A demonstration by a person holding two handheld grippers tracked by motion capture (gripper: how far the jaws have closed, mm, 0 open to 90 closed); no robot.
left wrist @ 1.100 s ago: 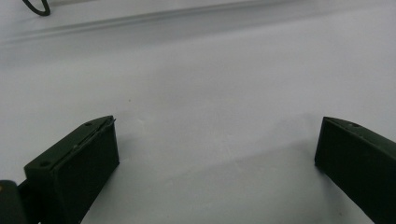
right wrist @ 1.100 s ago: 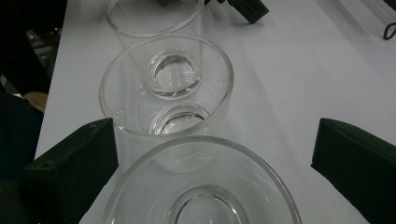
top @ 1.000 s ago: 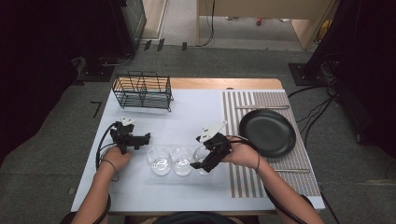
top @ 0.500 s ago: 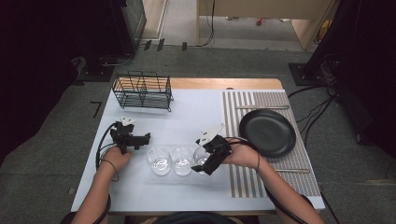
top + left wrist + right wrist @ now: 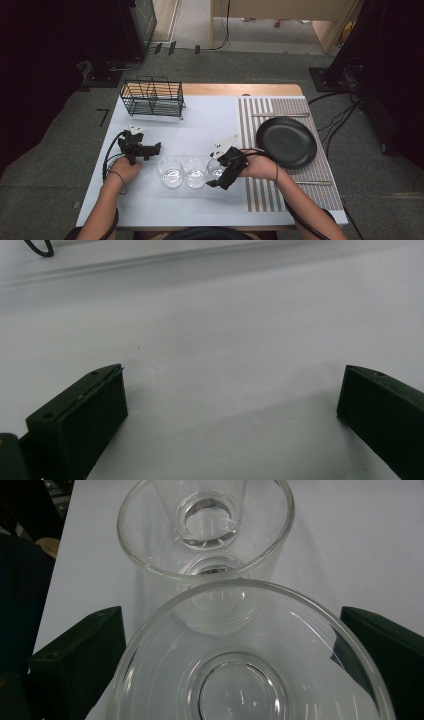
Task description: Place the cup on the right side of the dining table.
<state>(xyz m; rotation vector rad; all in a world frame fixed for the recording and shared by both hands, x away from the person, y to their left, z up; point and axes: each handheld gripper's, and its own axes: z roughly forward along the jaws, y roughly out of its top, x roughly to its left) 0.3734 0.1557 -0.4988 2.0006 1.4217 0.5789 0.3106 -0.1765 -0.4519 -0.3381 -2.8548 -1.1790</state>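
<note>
Since earlier, right gripper (image 5: 223, 176) has closed in on nearest glass (image 5: 245, 670), jaws apart astride it, ungrasped. Left gripper (image 5: 150, 148) idles, jaws apart. Rack (image 5: 152, 97) empty.

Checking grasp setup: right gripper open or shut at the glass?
Open: right gripper jaws stand wide, one either side of the nearest glass.

Three glass bowls (image 5: 194, 173) abreast between the tongs.

Three clear glass bowls (image 5: 170, 172) in a row, one black plate (image 5: 286, 142), one wire rack (image 5: 151, 96), two hand-held grippers (image 5: 150, 149).
</note>
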